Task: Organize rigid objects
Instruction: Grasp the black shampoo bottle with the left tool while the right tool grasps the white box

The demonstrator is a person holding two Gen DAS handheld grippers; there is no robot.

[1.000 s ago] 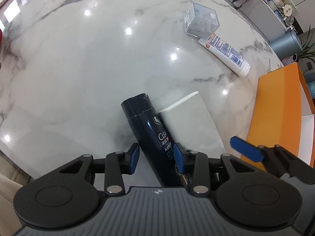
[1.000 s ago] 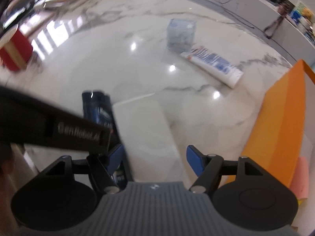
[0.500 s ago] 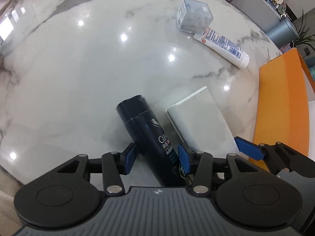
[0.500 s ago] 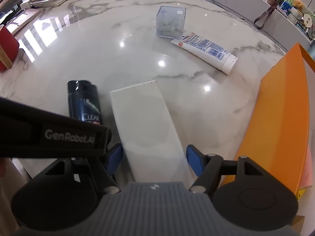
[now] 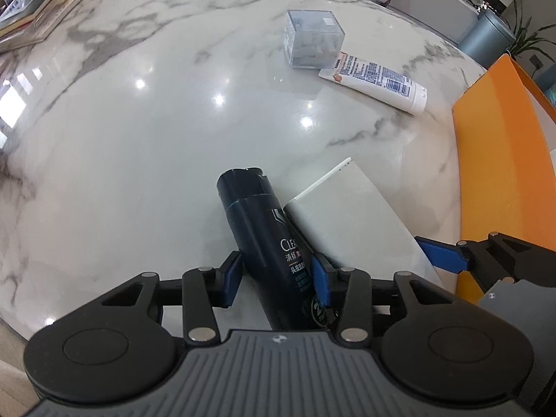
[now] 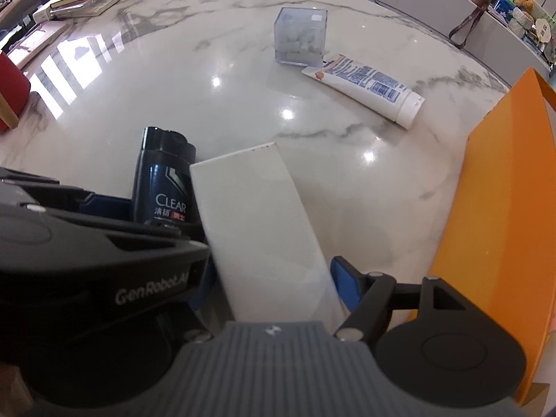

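Our left gripper (image 5: 274,274) has just closed on the bottle (image 5: 264,229) lying on the table (image 5: 139,146) — our right gripper (image 6: 271,288) grips the white box (image 6: 257,222) beside it.

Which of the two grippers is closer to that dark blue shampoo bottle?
Left. The left gripper has the dark shampoo bottle between its fingers; the right gripper straddles the white box lying beside the bottle.

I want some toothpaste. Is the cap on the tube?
Yes, the white cap is on the tube, which lies flat on the table.
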